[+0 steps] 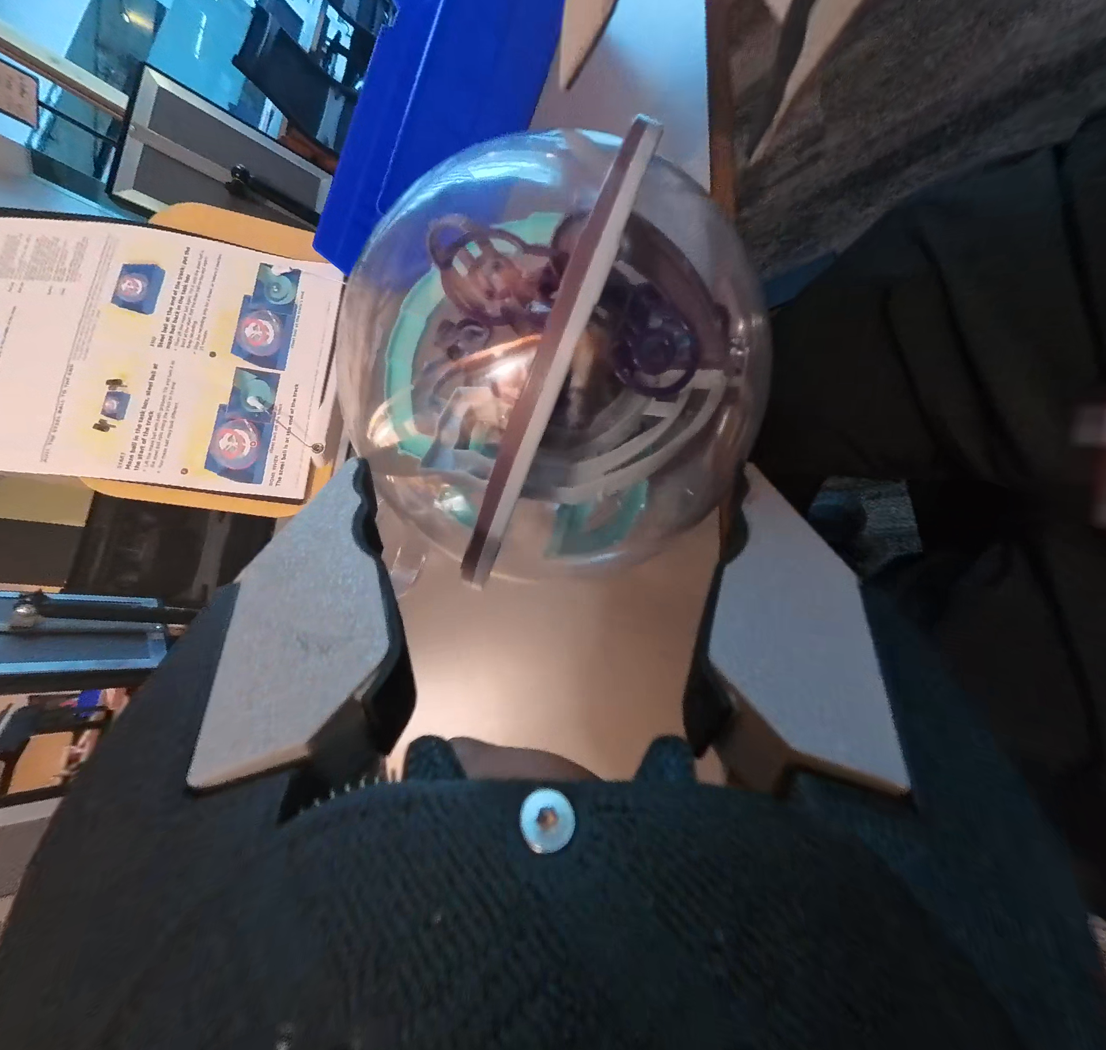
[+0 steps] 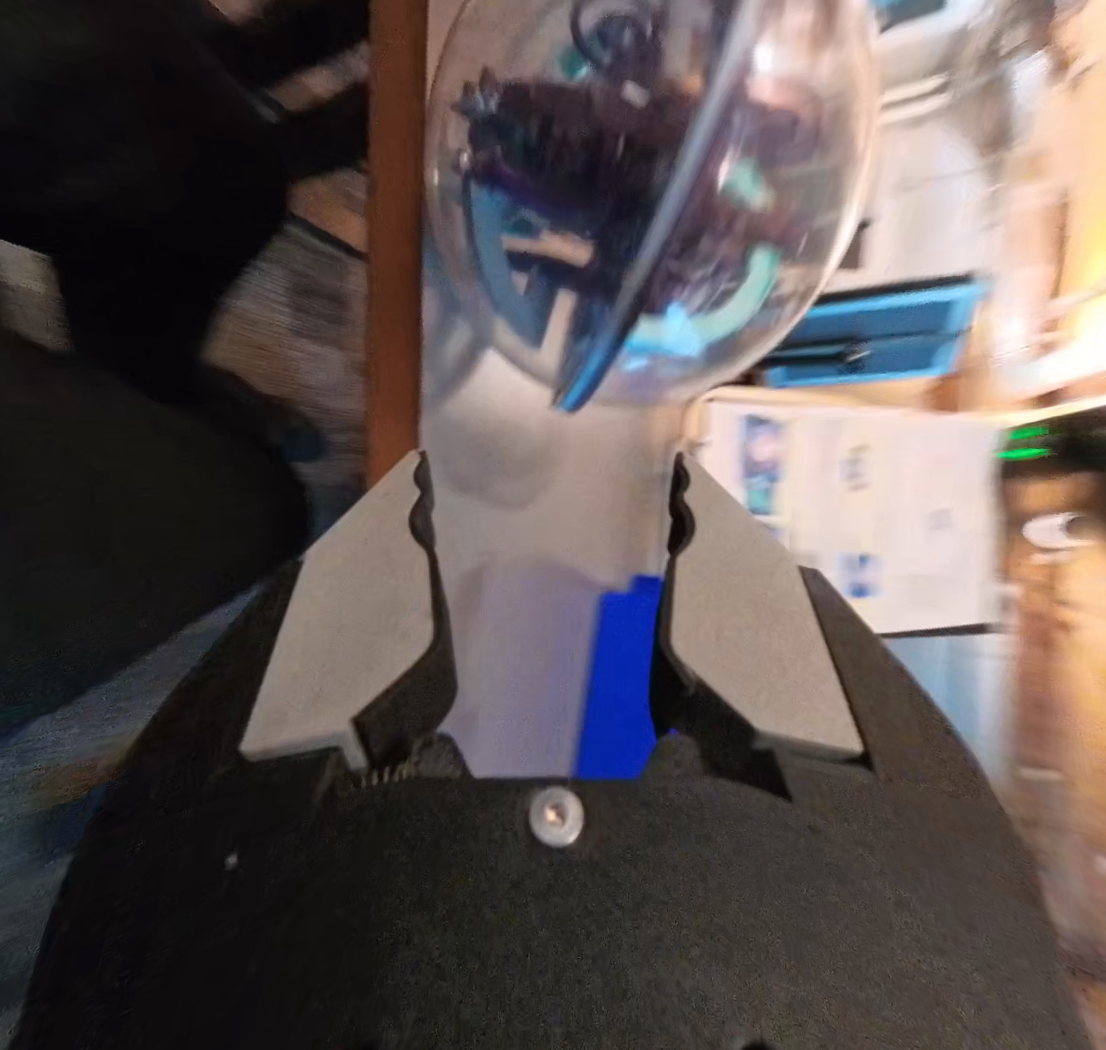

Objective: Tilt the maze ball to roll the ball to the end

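Grey table [image 1: 538, 662] with a brown edge fills the background, heavily tilted in both wrist views. Blue bin [image 1: 443, 99] sits behind, near a printed instruction sheet [image 1: 161, 356] on a board at left.

Maze ball [image 1: 550, 350], a clear sphere with a flat ring around its middle and teal, purple and grey tracks inside, sits up off the table, ring tilted steeply.

Left gripper [image 1: 553, 500]: fingers [image 1: 365, 506] spread around the lower part of the maze ball, clamped on the sphere's sides.

Right gripper [image 2: 550, 476]: jaws apart, nothing between them, maze ball [image 2: 646, 171] just ahead of the tips, not touching. Right view is motion-blurred.

Small steel ball inside: cannot tell where.
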`<state>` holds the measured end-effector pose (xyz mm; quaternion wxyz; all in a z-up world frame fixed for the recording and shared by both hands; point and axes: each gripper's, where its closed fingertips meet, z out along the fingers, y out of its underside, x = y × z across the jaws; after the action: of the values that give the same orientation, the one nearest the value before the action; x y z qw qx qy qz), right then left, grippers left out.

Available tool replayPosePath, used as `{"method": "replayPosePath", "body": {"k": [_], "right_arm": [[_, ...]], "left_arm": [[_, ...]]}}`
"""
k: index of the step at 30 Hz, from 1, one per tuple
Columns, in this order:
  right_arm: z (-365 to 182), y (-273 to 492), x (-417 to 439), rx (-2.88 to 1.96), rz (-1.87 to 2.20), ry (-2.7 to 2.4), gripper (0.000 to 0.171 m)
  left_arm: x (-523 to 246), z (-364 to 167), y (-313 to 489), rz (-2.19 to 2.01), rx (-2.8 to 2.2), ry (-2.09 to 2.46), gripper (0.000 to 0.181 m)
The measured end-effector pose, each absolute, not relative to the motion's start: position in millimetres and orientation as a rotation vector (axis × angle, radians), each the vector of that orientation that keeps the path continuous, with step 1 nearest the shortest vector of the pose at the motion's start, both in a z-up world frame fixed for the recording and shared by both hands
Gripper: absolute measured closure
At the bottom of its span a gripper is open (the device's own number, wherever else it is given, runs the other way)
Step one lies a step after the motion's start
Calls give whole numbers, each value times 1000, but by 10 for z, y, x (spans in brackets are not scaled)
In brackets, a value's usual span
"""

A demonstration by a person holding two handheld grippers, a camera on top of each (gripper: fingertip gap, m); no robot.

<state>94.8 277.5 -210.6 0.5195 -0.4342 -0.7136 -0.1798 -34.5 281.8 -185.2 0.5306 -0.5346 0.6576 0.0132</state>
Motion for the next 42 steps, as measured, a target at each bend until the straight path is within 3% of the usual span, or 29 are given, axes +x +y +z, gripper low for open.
{"method": "replayPosePath", "body": {"k": [4, 6, 11, 17, 22, 26, 28, 29, 31, 34, 36, 37, 42], "right_arm": [[-2123, 2930, 1310, -1432, 112, -1603, 92], [-2064, 2997, 1334, -1552, 461, -1497, 74], [-1869, 3012, 1080, -1487, 1024, -1374, 82], [-1973, 2809, 628, -1353, 1131, -1460, 82], [-2051, 2570, 372, -1262, 1011, -1487, 77], [-2115, 2314, 398, -1196, 890, -1622, 83], [-2008, 2534, 483, -1238, 889, -1520, 91], [-1977, 2706, 534, -1316, 939, -1443, 85], [-1966, 2985, 581, -1483, 1127, -1283, 54], [-1981, 3020, 474, -1558, 1451, -1223, 69], [-1917, 3018, 348, -1558, 1591, -1184, 61], [-1897, 3032, 286, -1548, 1587, -1173, 61], [-1941, 3083, 155, -1547, 1315, -1258, 53]], "left_arm": [[-441, -1892, 2831, 76, -1254, 1600, 68], [-514, -1926, 2864, 107, -1270, 1609, 69], [-721, -2048, 2975, 205, -1325, 1608, 72], [-826, -2119, 3008, 201, -1342, 1551, 76], [-997, -2103, 3164, 316, -1350, 1422, 93], [-1005, -2155, 2961, 63, -1399, 1341, 92], [-1033, -2122, 2880, -100, -1432, 1265, 93], [-1048, -2105, 2840, -195, -1458, 1225, 88], [-1036, -2068, 2753, -405, -1514, 1161, 73], [-931, -1935, 2716, -578, -1485, 1110, 81], [-814, -1947, 2721, -648, -1500, 1121, 96], [-777, -1970, 2772, -624, -1511, 1113, 89], [-690, -2144, 2851, -547, -1558, 1128, 93]]}}
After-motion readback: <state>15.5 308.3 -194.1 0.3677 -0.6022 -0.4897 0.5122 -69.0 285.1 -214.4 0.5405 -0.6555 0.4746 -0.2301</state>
